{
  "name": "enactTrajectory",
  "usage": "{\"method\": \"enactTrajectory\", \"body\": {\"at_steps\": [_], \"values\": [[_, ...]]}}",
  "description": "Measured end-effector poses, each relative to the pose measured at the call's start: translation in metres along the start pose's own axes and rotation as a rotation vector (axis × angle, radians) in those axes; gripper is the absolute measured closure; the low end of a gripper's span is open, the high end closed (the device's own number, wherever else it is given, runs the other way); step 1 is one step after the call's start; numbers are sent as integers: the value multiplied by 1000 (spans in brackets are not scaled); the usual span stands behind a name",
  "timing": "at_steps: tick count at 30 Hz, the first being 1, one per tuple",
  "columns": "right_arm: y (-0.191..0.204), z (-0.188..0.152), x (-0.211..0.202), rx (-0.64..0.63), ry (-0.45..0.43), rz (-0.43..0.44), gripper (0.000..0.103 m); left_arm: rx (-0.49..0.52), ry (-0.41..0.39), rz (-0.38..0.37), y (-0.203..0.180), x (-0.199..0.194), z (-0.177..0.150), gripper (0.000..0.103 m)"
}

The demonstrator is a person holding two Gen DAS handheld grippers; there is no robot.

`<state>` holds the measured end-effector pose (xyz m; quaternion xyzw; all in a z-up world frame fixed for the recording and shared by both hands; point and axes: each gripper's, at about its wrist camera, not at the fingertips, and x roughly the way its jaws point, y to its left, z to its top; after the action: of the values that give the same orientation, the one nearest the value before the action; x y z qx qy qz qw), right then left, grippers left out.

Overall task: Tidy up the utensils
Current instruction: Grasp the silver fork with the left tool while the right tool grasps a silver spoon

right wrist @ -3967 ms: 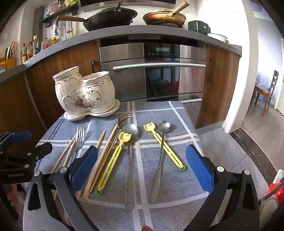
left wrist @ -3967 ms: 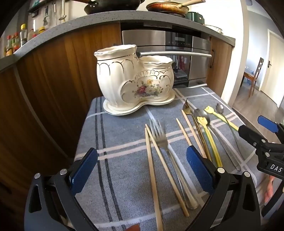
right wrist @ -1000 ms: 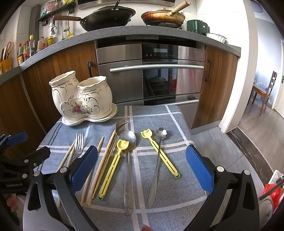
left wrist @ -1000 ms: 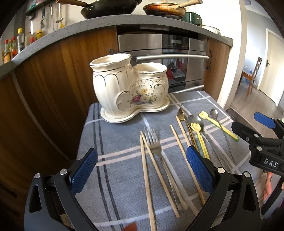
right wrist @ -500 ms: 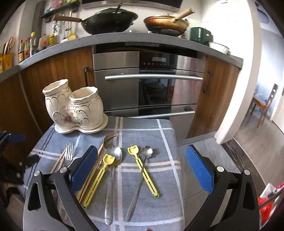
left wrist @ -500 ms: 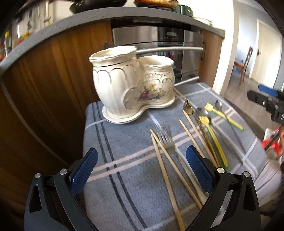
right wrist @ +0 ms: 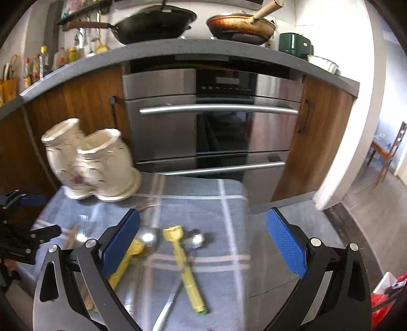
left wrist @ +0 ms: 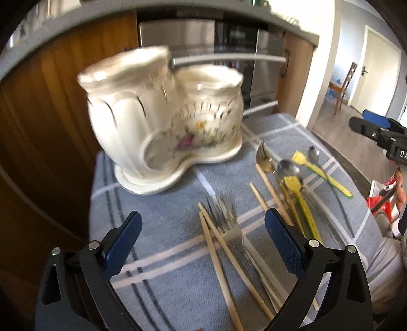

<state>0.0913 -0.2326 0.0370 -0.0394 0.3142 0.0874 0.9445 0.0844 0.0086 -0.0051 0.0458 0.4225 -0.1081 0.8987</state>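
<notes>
Nearest the left wrist camera, left gripper [left wrist: 201, 244] released, blue pads wide apart, hovering over the grey checked cloth [left wrist: 162, 224] on the surface, grasping nothing. Between those pads and just past them, silver fork [left wrist: 230, 229] lying flat with two wooden chopsticks [left wrist: 223, 252] crossing beside it. Further right on the cloth, more chopsticks [left wrist: 269, 188], a gold fork [left wrist: 263, 156], a steel spoon [left wrist: 287, 168] and yellow-handled spoons [left wrist: 302, 201], close together, some overlapping. Far left on the cloth, cream ceramic utensil holder [left wrist: 162, 127] with two cups on one base, upright, blurred, well apart from the cutlery. At the far right edge of that view, right gripper [left wrist: 376, 127], blue-tipped. Nearest the right wrist camera, right gripper [right wrist: 203, 242] likewise released and holding nothing, above a yellow-handled spoon [right wrist: 183, 259] and steel spoon [right wrist: 148, 238]. Beyond, the holder [right wrist: 89, 163] at far left, then a stainless oven [right wrist: 213, 122] under a grey counter bearing a black wok [right wrist: 152, 23].
</notes>
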Motion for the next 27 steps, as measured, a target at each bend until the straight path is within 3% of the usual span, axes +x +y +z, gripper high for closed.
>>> {"method": "enactTrajectory", "body": {"at_steps": [5, 12, 16, 18, 27], "values": [[-21, -5, 22, 67, 67, 29, 8, 23, 3, -44, -1, 14, -2, 17], [-21, -19, 53, 65, 145, 60, 43, 50, 36, -81, -4, 34, -6, 45], [-18, -26, 61, 72, 169, 89, 53, 58, 27, -104, -3, 38, -4, 55], [-19, -27, 65, 82, 179, 101, 64, 58, 30, -116, -1, 41, -3, 59], [-15, -32, 72, 78, 204, 152, 69, 65, 33, -125, 2, 44, 2, 70]]}}
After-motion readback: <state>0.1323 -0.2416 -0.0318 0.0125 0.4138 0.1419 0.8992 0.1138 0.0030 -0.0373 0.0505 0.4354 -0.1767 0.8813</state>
